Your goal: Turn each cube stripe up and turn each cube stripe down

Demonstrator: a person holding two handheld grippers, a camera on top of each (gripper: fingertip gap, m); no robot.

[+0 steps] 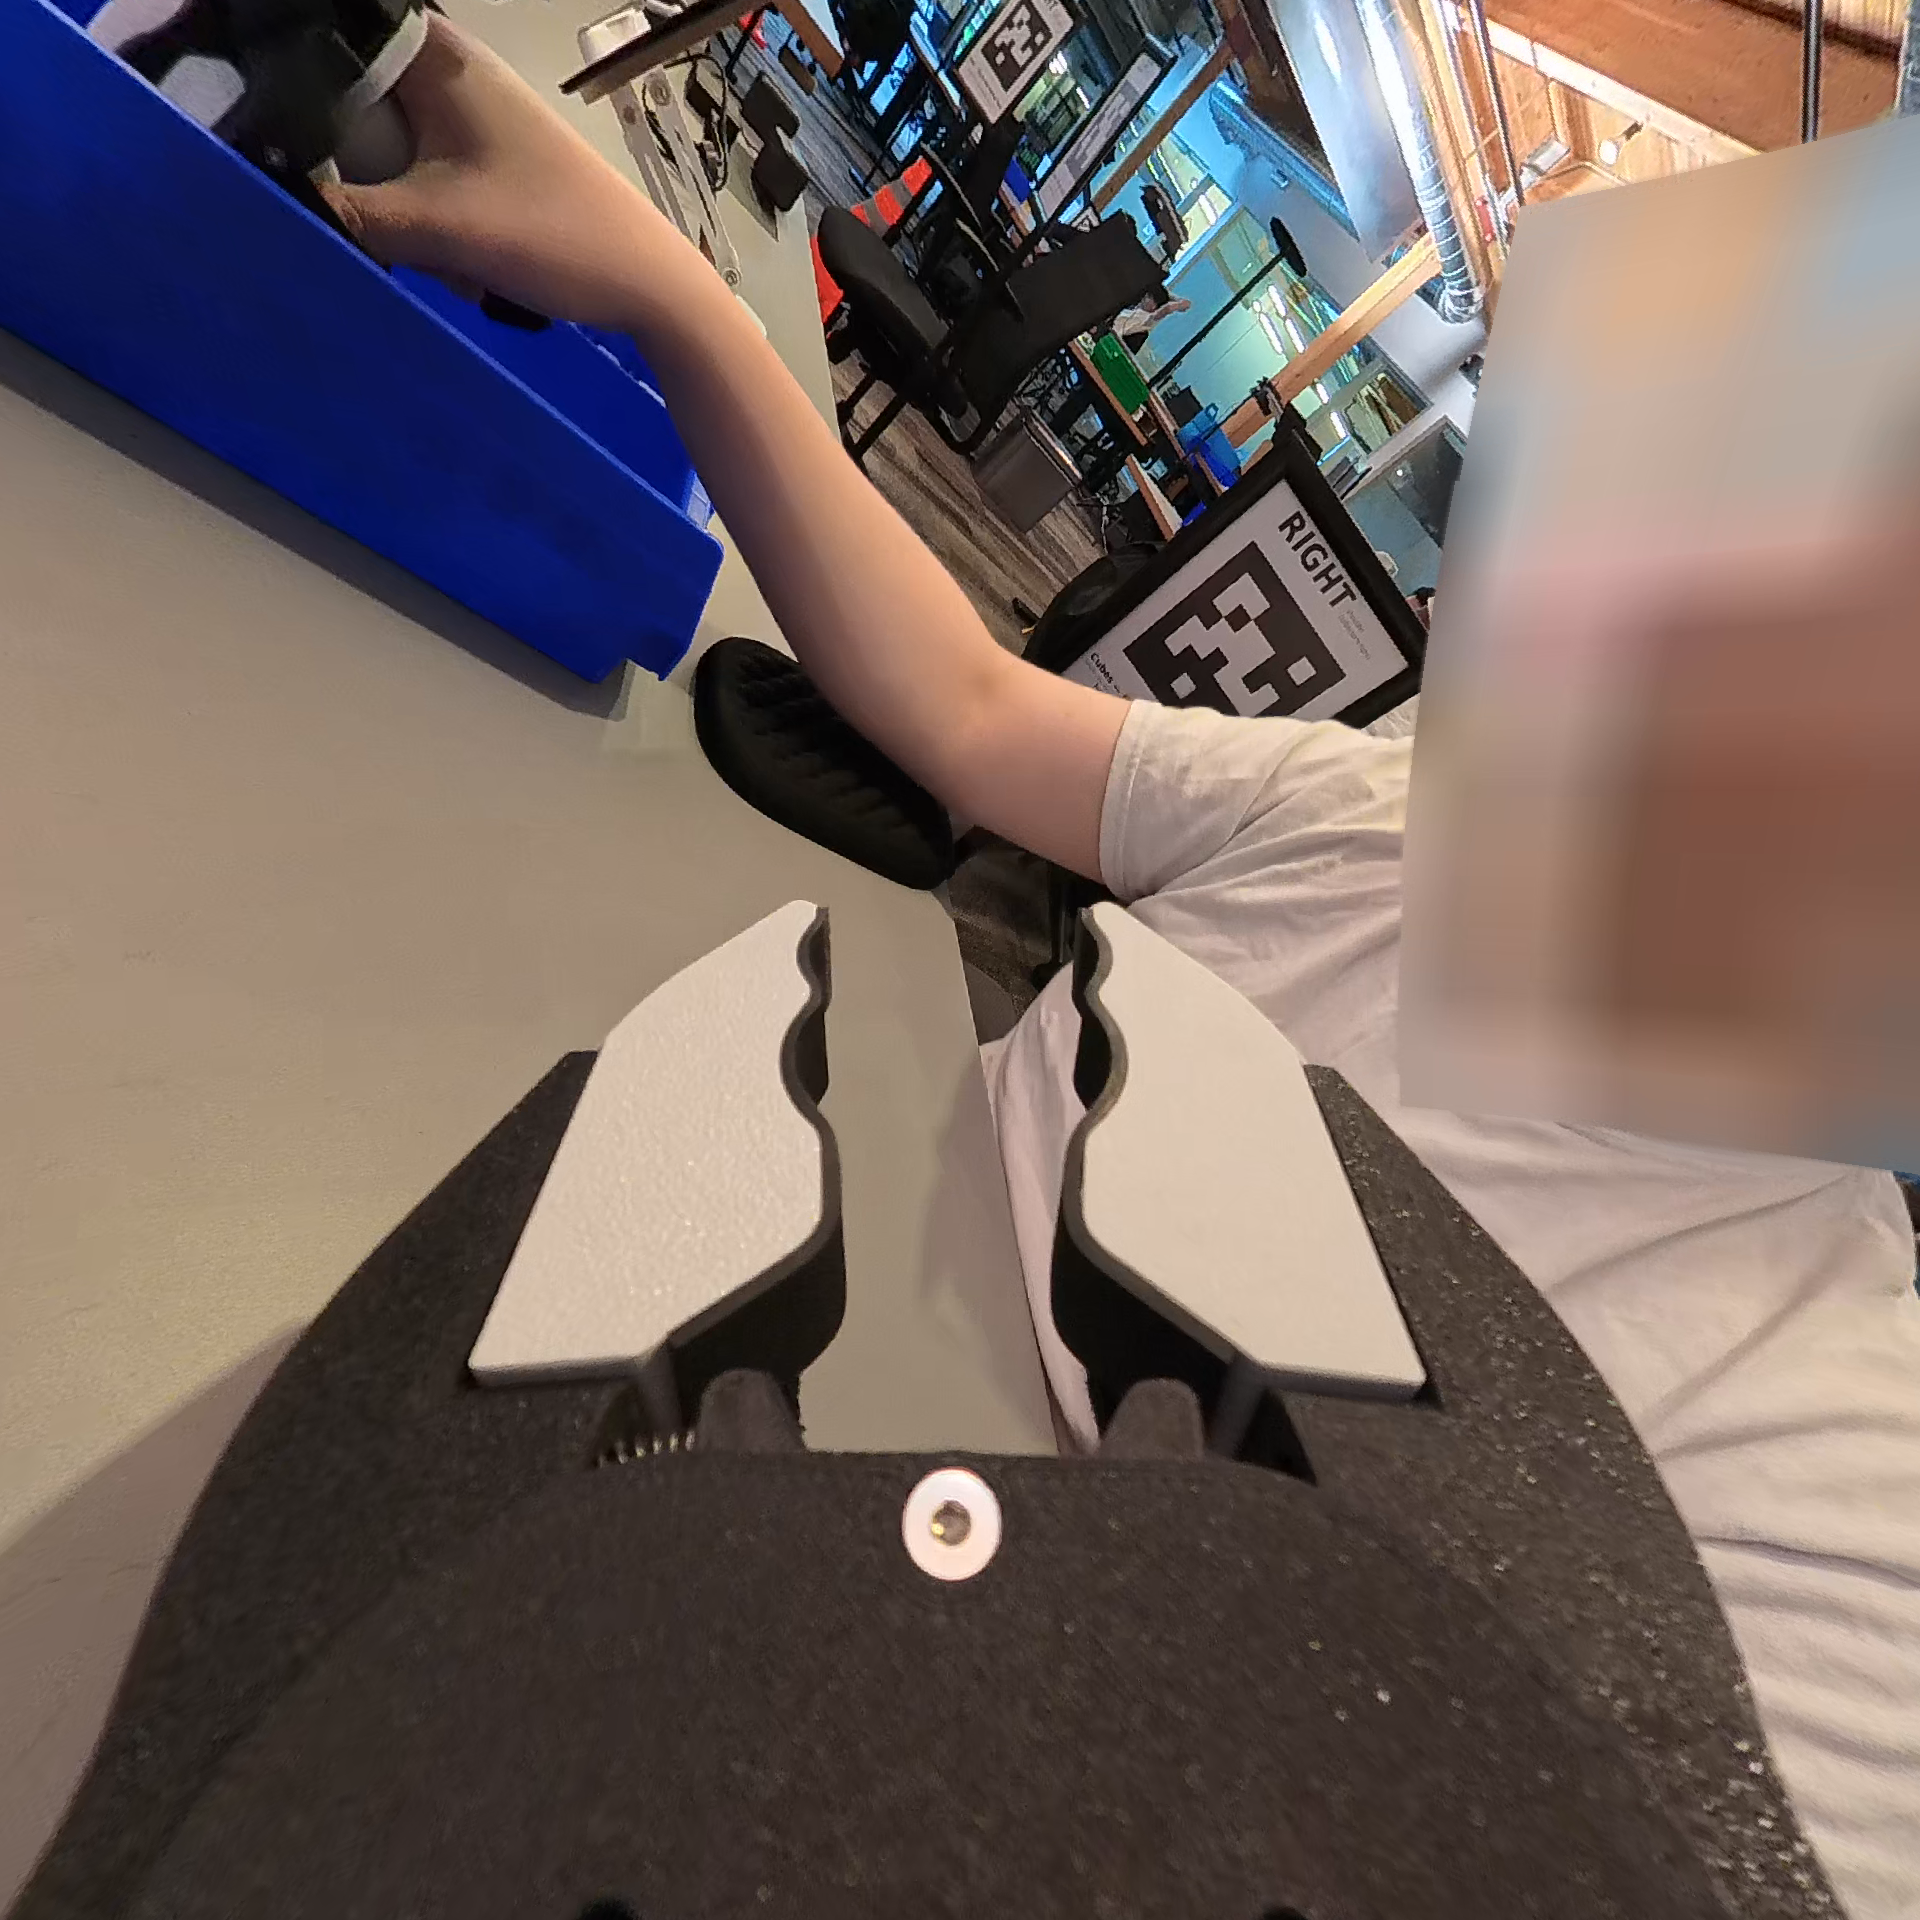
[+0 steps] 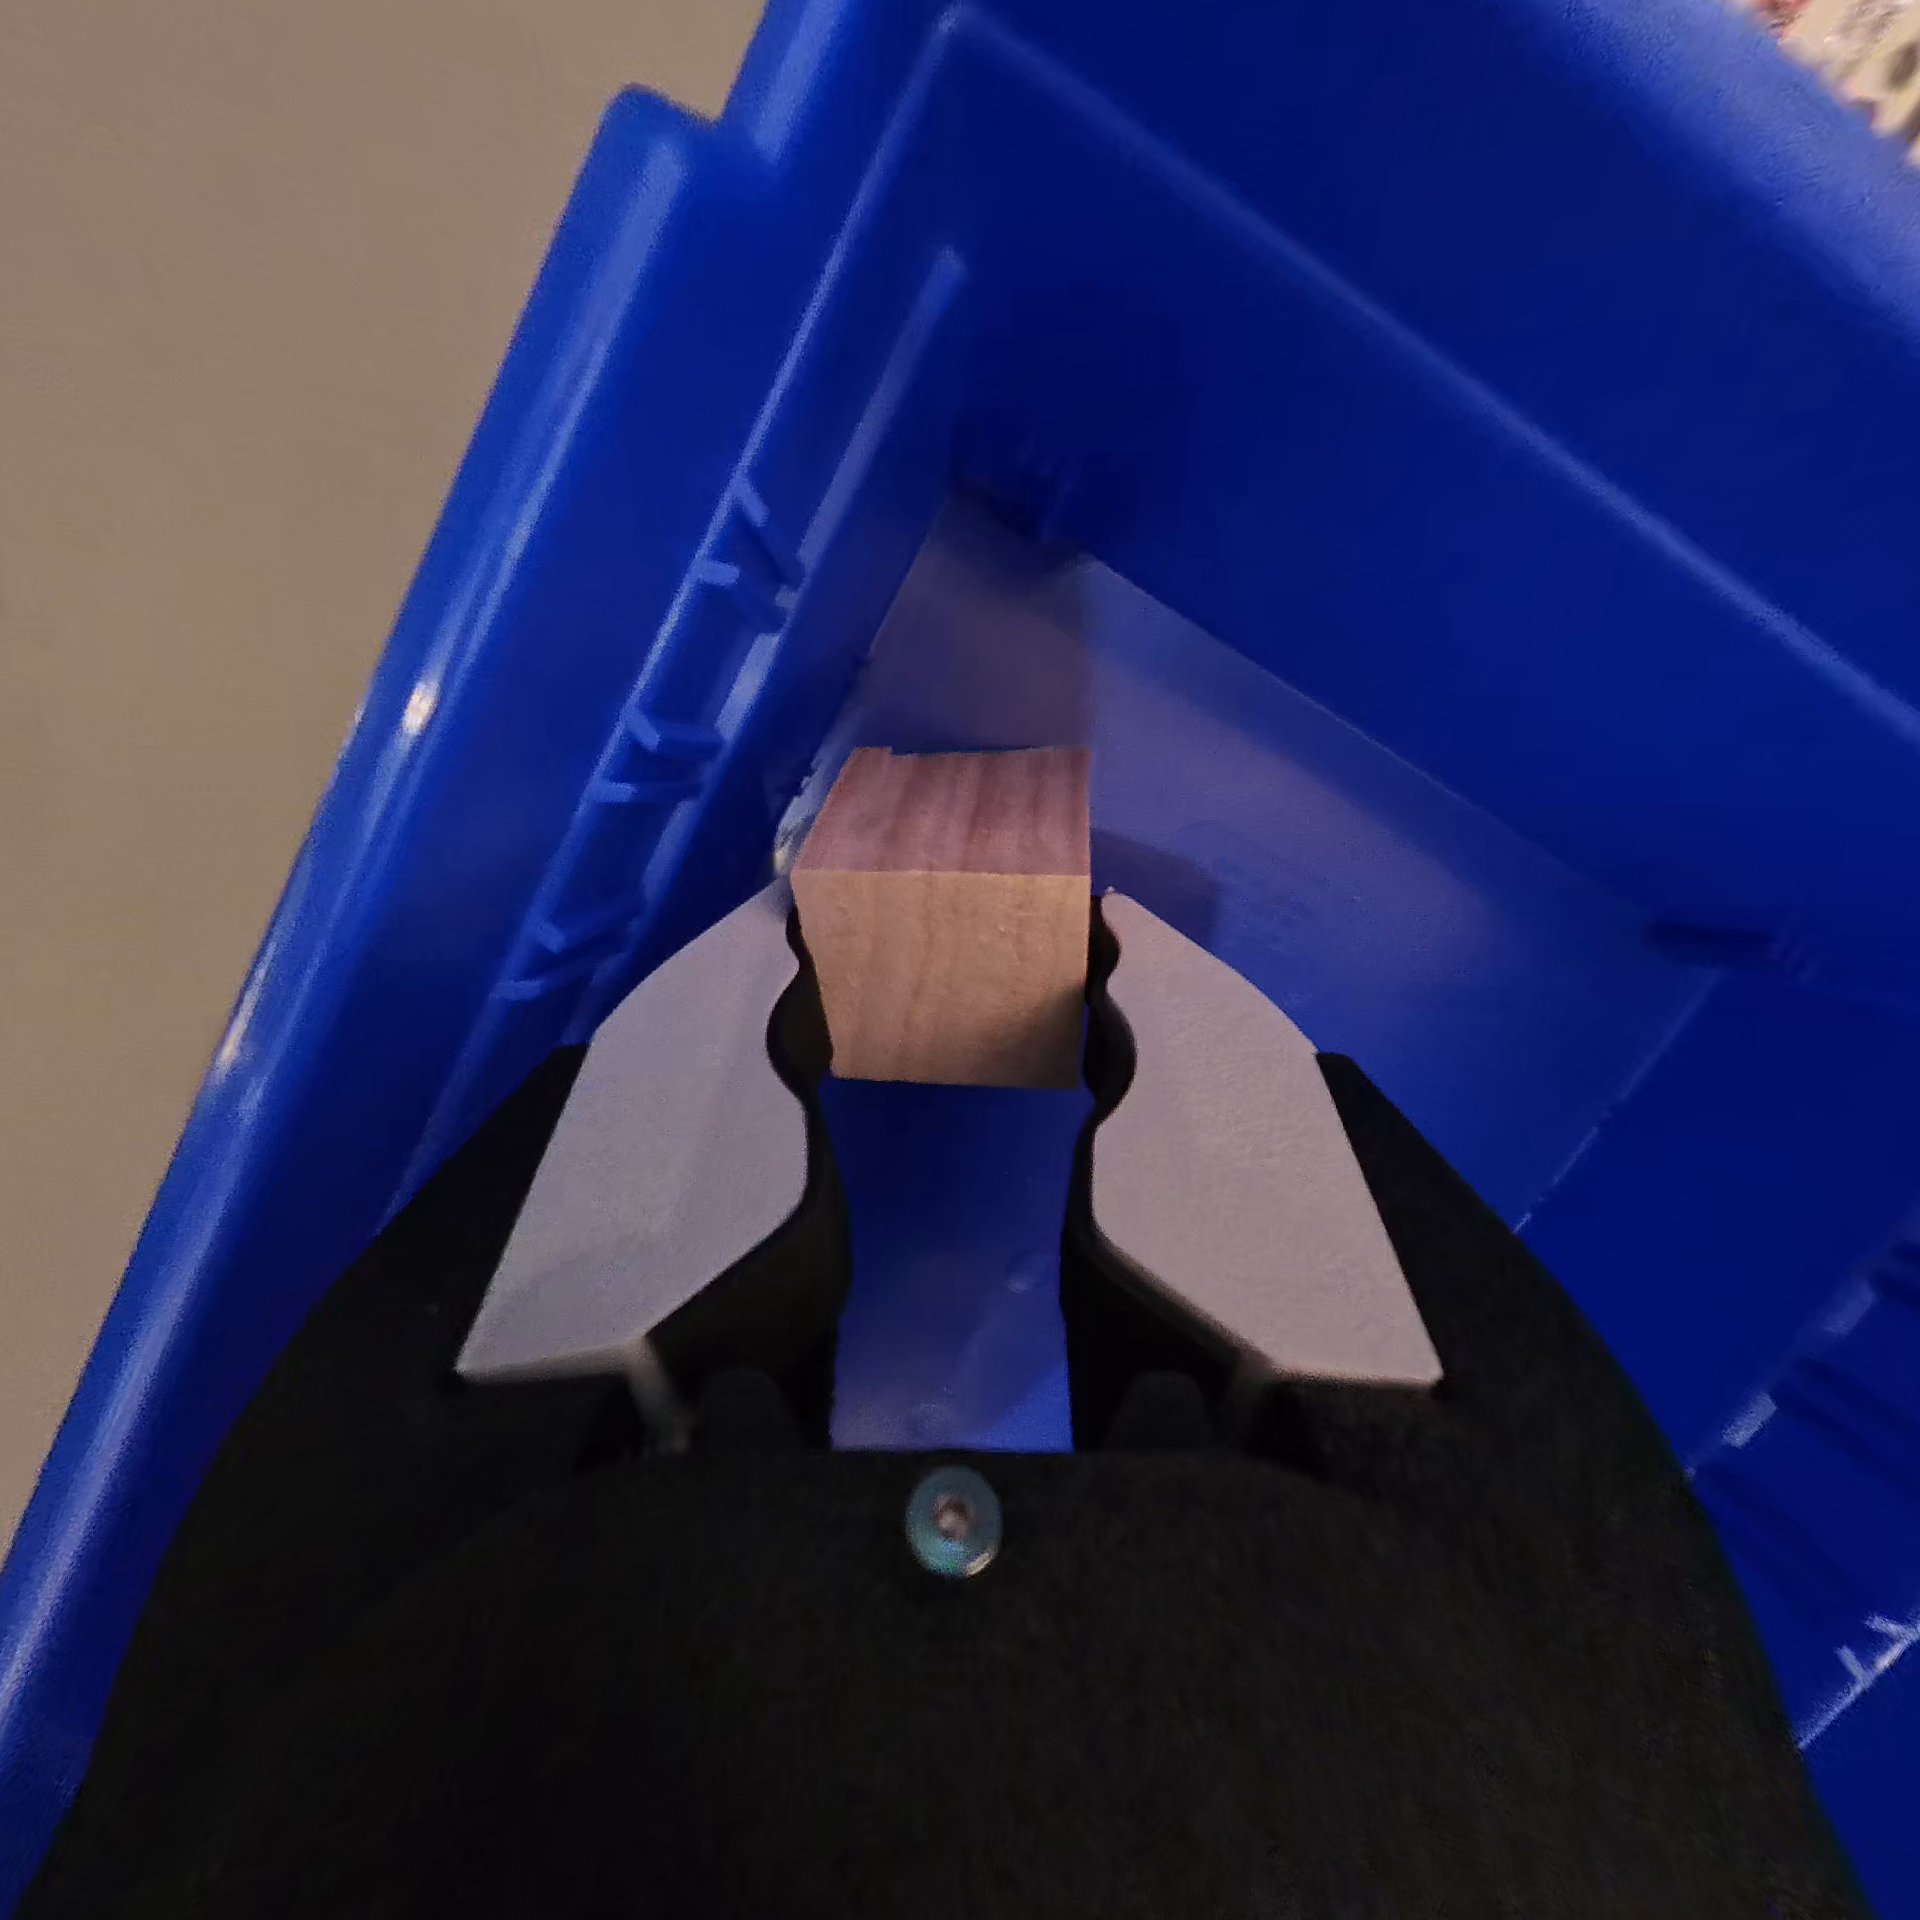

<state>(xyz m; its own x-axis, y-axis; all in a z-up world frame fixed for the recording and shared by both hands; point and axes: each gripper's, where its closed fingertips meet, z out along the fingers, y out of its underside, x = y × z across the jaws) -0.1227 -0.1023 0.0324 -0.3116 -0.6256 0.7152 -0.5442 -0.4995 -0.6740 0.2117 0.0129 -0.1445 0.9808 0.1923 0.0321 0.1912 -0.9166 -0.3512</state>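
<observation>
Starting at the left, our left gripper (image 1: 951,935) waits over the near edge of the grey worktop (image 1: 260,935), its fingers (image 1: 707,1101) parted with only bare worktop and the person's shirt between them, so it holds nothing. Past it, toward the worktop's far side, the blue bin (image 1: 343,416) sits with one corner just short of the worktop's edge, and an arm (image 1: 831,540) reaches into it; the cube does not show from this side. Moving right, our right gripper (image 2: 940,914) is down inside the bin (image 2: 1351,520), close to an inner corner, and its fingers (image 2: 686,1091) stand on either side of the wooden cube (image 2: 940,935), touching or all but touching its two side faces; we take them as closed on it, though we cannot see how firmly. The cube lies near the bin's left wall by that corner. We judge this to be the pick-up step of one turn. No stripe shows on either visible face, so we cannot say which way it points; being a cube, it has no long axis, though the grain runs away from the fingers. Next we would need a steady squeeze, a lift clear of the wall, then a wrist roll.
</observation>
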